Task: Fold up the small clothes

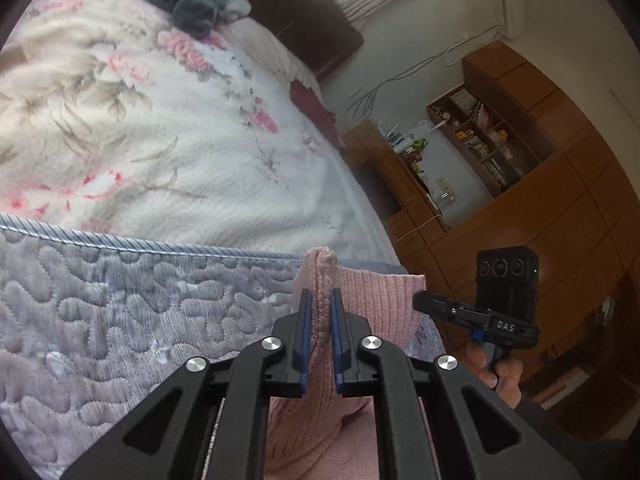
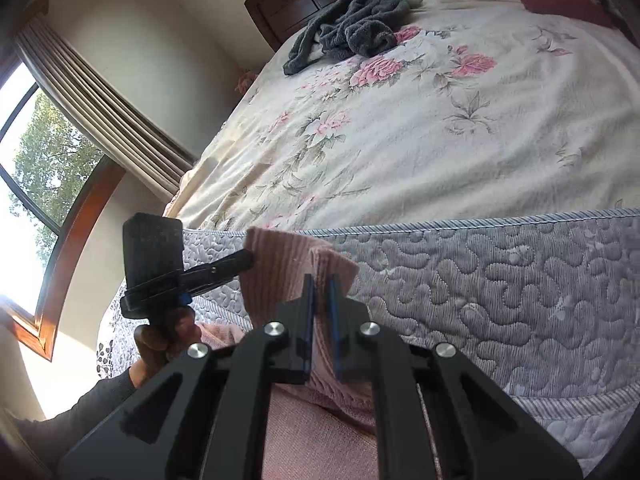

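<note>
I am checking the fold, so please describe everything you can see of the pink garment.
The pink garment is a soft, ribbed knit with a fuzzier inner side. It hangs in front of the quilted grey mattress side, below the floral bedspread. The left gripper and the right gripper each pinch a bunched top edge, with the stretch between them held up. The lower part drops out of view, so its type is unclear.

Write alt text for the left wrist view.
The left gripper pinches a pink ribbed garment held up before a grey quilted mattress edge. The right gripper grips its other corner; a floral bedspread lies beyond.
</note>
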`<state>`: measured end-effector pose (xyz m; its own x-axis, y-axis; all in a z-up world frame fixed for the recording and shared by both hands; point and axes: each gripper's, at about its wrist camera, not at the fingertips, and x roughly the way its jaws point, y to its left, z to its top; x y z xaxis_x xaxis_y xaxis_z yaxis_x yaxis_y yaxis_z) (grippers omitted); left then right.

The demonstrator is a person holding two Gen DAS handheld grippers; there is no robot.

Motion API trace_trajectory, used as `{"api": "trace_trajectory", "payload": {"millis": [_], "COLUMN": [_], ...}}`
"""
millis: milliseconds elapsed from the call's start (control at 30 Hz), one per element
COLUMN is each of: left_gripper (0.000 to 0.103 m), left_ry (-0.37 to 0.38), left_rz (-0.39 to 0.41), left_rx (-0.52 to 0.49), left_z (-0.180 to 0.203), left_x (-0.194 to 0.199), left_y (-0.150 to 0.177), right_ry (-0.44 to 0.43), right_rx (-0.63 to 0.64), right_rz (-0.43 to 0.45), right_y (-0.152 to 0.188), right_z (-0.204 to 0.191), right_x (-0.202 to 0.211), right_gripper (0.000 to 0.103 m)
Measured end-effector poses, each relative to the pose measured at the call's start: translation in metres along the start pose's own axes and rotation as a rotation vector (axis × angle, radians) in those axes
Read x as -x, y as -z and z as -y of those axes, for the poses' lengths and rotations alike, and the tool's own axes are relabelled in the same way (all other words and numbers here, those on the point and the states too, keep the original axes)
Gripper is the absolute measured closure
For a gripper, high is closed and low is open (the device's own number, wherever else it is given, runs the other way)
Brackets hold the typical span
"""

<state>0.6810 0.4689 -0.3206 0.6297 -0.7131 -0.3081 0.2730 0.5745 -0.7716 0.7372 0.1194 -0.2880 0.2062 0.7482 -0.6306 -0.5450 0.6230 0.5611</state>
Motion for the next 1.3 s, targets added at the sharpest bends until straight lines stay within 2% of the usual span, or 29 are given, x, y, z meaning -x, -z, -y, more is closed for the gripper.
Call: {"api": "trace_trajectory", "payload": {"millis": [67, 133, 233, 333, 400, 433, 467, 533, 633, 700, 733, 800, 900, 967, 1000, 1100, 1167, 1233, 1267, 1300], "left_gripper": [0.095, 0.095, 0.095, 0.095, 0.094, 0.094, 0.094, 0.094, 0.094, 0.089, 0.085, 0.083, 0.083, 0.083, 0.085, 0.100, 0.100, 0.100, 0.100, 0.095], "left_ry": [-0.003, 0.019, 0.010, -0.035, -0.087, -0.105, -0.112, -0.125, -0.050, 0.027, 0.077, 0.131, 0.117, -0.006, -0.028, -0.042, -0.047, -0.057, -0.060, -0.064], "left_rz": [0.047, 0.061, 0.007, -0.115, -0.232, -0.260, -0.276, -0.279, -0.233, -0.235, -0.244, -0.290, -0.397, -0.486, -0.505, -0.510, -0.496, -0.477, -0.468, -0.455], "left_rx": [-0.096, -0.169, -0.296, -0.359, -0.334, -0.306, -0.273, -0.217, -0.169, -0.149, -0.116, -0.059, 0.039, 0.048, 0.067, 0.129, 0.153, 0.151, 0.157, 0.164], "left_z": [0.028, 0.050, 0.078, 0.086, 0.075, 0.067, 0.059, 0.050, 0.059, 0.069, 0.072, 0.071, 0.055, 0.042, 0.034, 0.017, 0.011, 0.012, 0.014, 0.016], "left_x": [0.026, 0.049, 0.072, 0.080, 0.079, 0.083, 0.088, 0.100, 0.107, 0.093, 0.082, 0.051, 0.010, -0.006, -0.006, 0.007, 0.017, 0.024, 0.028, 0.034], "left_y": [0.016, 0.036, 0.076, 0.111, 0.130, 0.137, 0.141, 0.140, 0.125, 0.115, 0.114, 0.114, 0.129, 0.144, 0.151, 0.162, 0.164, 0.166, 0.166, 0.166], "right_ry": [-0.006, -0.002, 0.025, 0.086, 0.112, 0.122, 0.135, 0.157, 0.159, 0.115, 0.102, 0.101, 0.099, 0.156, 0.177, 0.157, 0.141, 0.123, 0.127, 0.126], "right_rx": [0.028, 0.086, 0.201, 0.331, 0.367, 0.369, 0.368, 0.365, 0.324, 0.269, 0.244, 0.221, 0.207, 0.230, 0.231, 0.145, 0.100, 0.054, 0.043, 0.027], "right_rz": [0.016, 0.021, 0.003, -0.082, -0.188, -0.228, -0.269, -0.288, -0.214, -0.173, -0.174, -0.215, -0.291, -0.356, -0.359, -0.354, -0.343, -0.328, -0.314, -0.297], "right_y": [0.009, 0.026, 0.067, 0.122, 0.156, 0.170, 0.183, 0.192, 0.173, 0.157, 0.151, 0.146, 0.158, 0.172, 0.177, 0.185, 0.187, 0.188, 0.188, 0.189], "right_z": [-0.010, -0.025, -0.048, -0.065, -0.066, -0.063, -0.060, -0.057, -0.057, -0.062, -0.065, -0.069, -0.069, -0.064, -0.060, -0.039, -0.031, -0.030, -0.032, -0.034], "right_x": [0.015, 0.031, 0.052, 0.056, 0.046, 0.043, 0.040, 0.044, 0.060, 0.059, 0.051, 0.026, -0.010, -0.026, -0.026, -0.011, -0.001, 0.009, 0.016, 0.025], "right_gripper": [0.097, 0.097, 0.097, 0.097, 0.096, 0.094, 0.093, 0.093, 0.089, 0.075, 0.073, 0.072, 0.072, 0.076, 0.084, 0.094, 0.097, 0.093, 0.087, 0.080]}}
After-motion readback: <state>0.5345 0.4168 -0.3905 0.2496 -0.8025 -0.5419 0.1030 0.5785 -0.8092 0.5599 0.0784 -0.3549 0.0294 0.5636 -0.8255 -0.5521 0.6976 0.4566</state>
